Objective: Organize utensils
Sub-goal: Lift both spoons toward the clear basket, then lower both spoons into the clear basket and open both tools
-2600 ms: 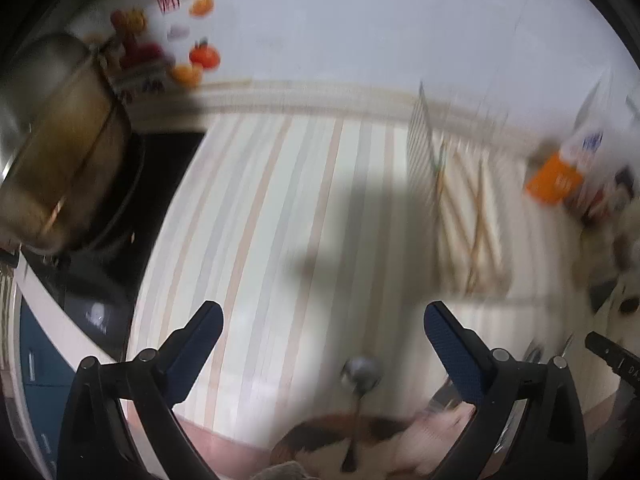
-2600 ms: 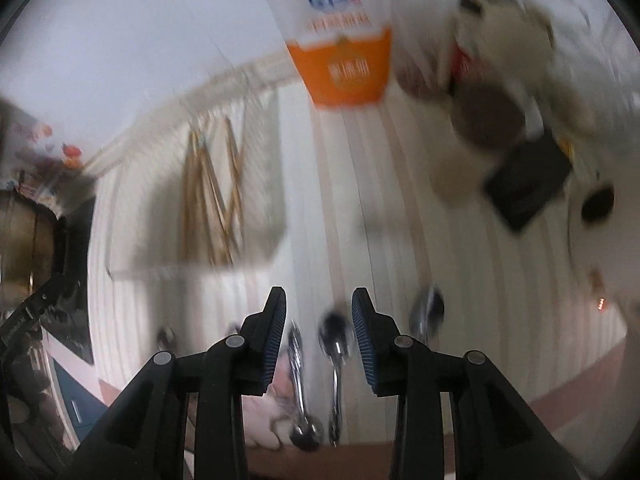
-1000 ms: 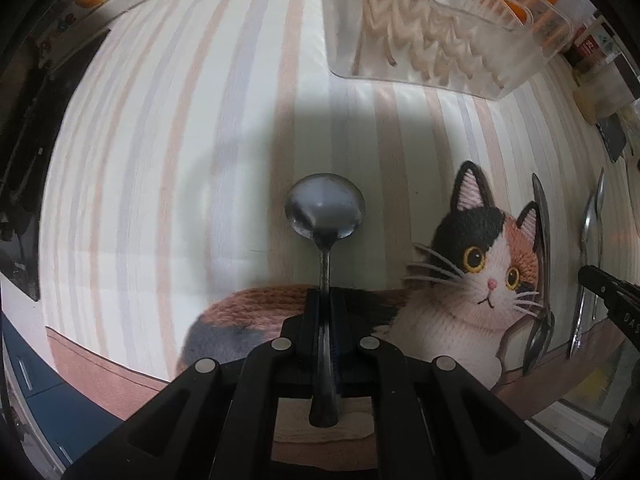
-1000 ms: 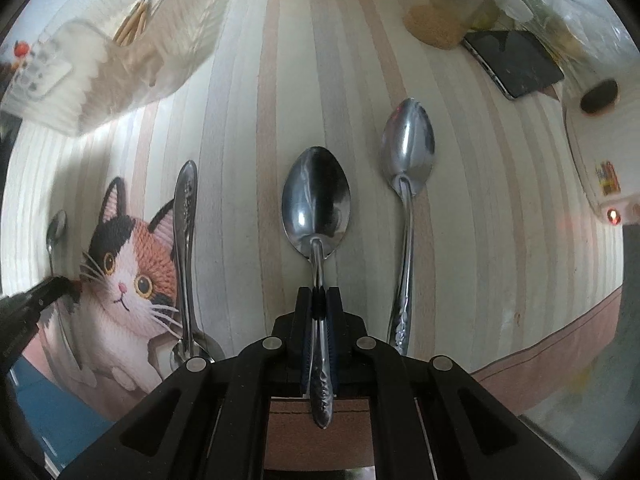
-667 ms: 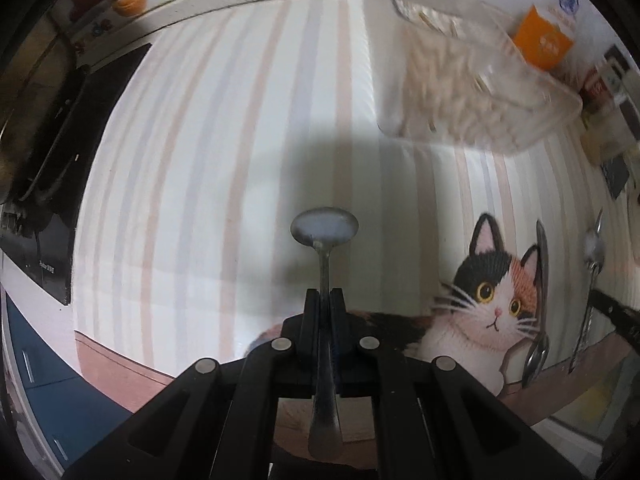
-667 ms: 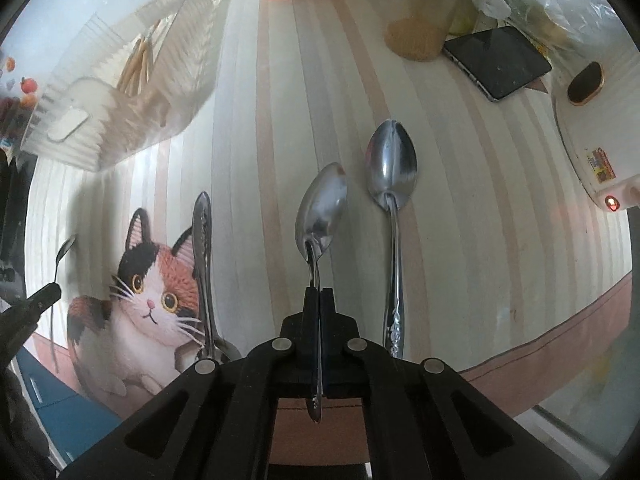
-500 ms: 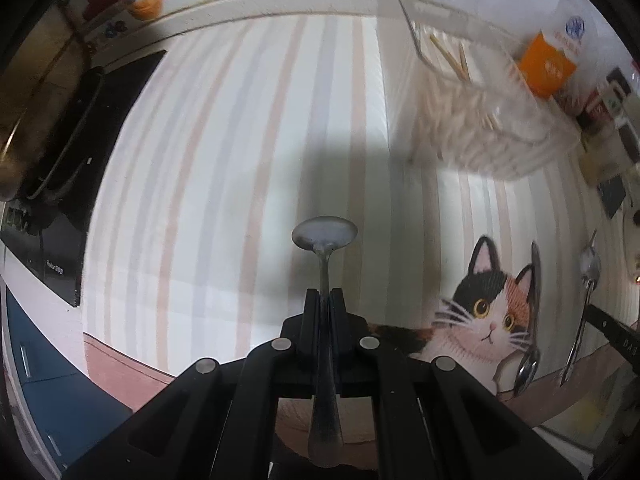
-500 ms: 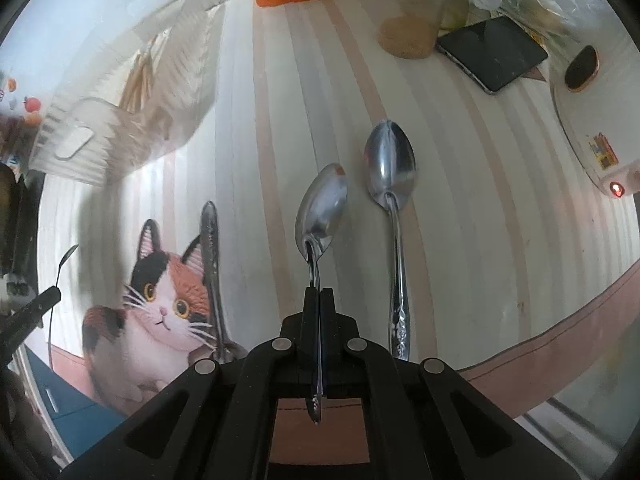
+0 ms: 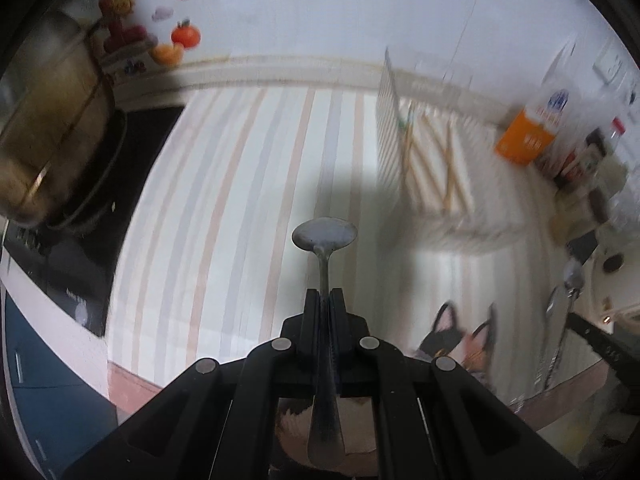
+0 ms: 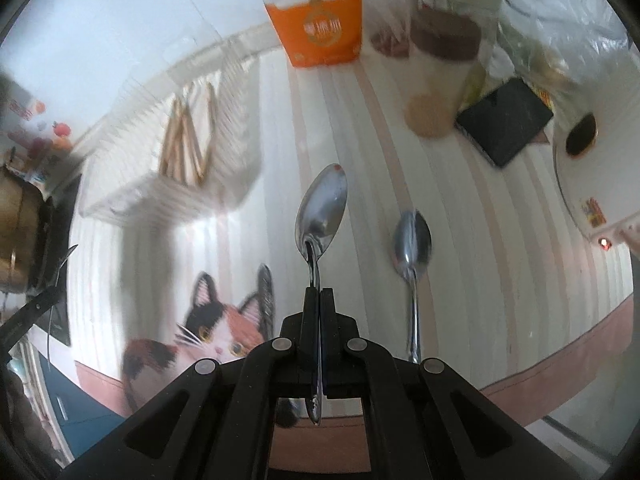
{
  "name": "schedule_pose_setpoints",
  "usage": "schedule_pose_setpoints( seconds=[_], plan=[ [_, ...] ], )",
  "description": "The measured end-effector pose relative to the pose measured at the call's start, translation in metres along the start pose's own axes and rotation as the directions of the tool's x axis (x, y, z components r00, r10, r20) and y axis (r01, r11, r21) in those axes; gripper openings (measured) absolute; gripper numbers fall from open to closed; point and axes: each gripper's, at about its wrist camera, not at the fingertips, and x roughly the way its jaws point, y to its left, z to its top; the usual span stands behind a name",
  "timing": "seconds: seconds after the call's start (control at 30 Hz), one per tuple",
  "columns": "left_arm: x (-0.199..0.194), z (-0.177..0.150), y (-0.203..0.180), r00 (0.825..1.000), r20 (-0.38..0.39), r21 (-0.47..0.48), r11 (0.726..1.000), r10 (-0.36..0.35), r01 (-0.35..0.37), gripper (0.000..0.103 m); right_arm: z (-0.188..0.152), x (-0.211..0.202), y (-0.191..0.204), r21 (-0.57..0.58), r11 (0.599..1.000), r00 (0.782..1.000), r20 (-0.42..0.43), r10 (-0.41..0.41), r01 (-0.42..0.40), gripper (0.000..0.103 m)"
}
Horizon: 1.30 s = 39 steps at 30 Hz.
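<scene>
My left gripper (image 9: 324,294) is shut on the handle of a small metal spoon (image 9: 324,236) and holds it in the air above the striped table. My right gripper (image 10: 318,294) is shut on the handle of a larger metal spoon (image 10: 320,208), also lifted. A clear plastic organizer tray (image 9: 436,176) with wooden chopsticks (image 9: 452,168) stands at the back right of the left wrist view; it also shows in the right wrist view (image 10: 132,204), up left. One spoon (image 10: 412,248) and a utensil handle (image 10: 266,292) lie on the table.
A cat picture (image 10: 208,336) marks the mat near the front edge. An orange carton (image 10: 324,28), jars (image 10: 440,64), a black phone (image 10: 506,120) and a white appliance (image 10: 592,184) crowd the back right. A pot (image 9: 44,136) on a black stove (image 9: 80,248) stands left.
Both grippers went from open over the spoons to shut on them, then lifted them off the table and tilted up toward the tray at the back.
</scene>
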Motion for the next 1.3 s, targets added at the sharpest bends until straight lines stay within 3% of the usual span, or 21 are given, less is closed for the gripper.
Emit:
schedule_pose_setpoints(
  seconds=[0.17, 0.3, 0.5, 0.67, 0.93, 1.1, 1.17, 1.2, 1.23, 1.27, 1.3],
  plan=[
    [-0.041, 0.040, -0.016, 0.993, 0.086, 0.015, 0.997, -0.082, 0.081, 0.002, 0.034, -0.029, 0.023, -0.019, 0.997, 0.995, 0.065, 0.078, -0.077, 0.000],
    [-0.061, 0.081, -0.038, 0.976, 0.120, 0.036, 0.984, -0.180, 0.177, 0.002, 0.073, -0.047, 0.055, -0.065, 0.990, 0.984, 0.122, 0.131, -0.124, 0.000],
    [-0.027, 0.134, -0.068, 0.969, 0.040, 0.046, 0.969, -0.244, 0.243, 0.002, 0.135, -0.039, 0.096, -0.108, 0.984, 0.976, 0.148, 0.160, -0.145, 0.000],
    [0.033, 0.155, -0.078, 0.971, -0.075, 0.024, 0.973, -0.226, 0.228, 0.002, 0.166, 0.007, 0.109, -0.098, 0.986, 0.988, 0.070, 0.139, -0.132, 0.000],
    [0.075, 0.152, -0.081, 0.966, -0.181, 0.003, 0.983, -0.183, 0.186, 0.005, 0.174, 0.071, 0.111, -0.092, 0.988, 0.989, -0.083, 0.120, -0.127, 0.001],
    [0.063, 0.147, -0.074, 0.987, -0.126, 0.015, 0.994, -0.102, 0.105, 0.007, 0.172, 0.071, 0.102, -0.071, 0.988, 0.988, -0.087, 0.130, -0.137, 0.002],
    [0.050, 0.143, -0.069, 0.993, -0.089, 0.010, 0.997, -0.071, 0.072, 0.011, 0.172, 0.061, 0.097, -0.069, 0.990, 0.991, -0.063, 0.122, -0.126, 0.003],
    [0.046, 0.142, -0.066, 0.996, -0.077, 0.006, 0.999, -0.051, 0.052, 0.019, 0.171, 0.056, 0.094, -0.062, 0.991, 0.991, -0.053, 0.119, -0.122, 0.006],
    [0.041, 0.140, -0.063, 0.998, -0.060, 0.006, 0.999, -0.031, 0.031, 0.034, 0.169, 0.049, 0.090, -0.059, 0.991, 0.993, -0.039, 0.115, -0.117, 0.011],
    [0.034, 0.138, -0.061, 0.999, -0.039, 0.002, 1.000, -0.018, 0.018, 0.043, 0.167, 0.041, 0.086, -0.061, 0.993, 0.994, -0.023, 0.104, -0.105, 0.023],
    [0.028, 0.134, -0.057, 1.000, -0.014, -0.006, 1.000, 0.005, -0.005, 0.060, 0.162, 0.030, 0.081, -0.059, 0.994, 0.996, 0.001, 0.087, -0.087, 0.036]
  ],
)
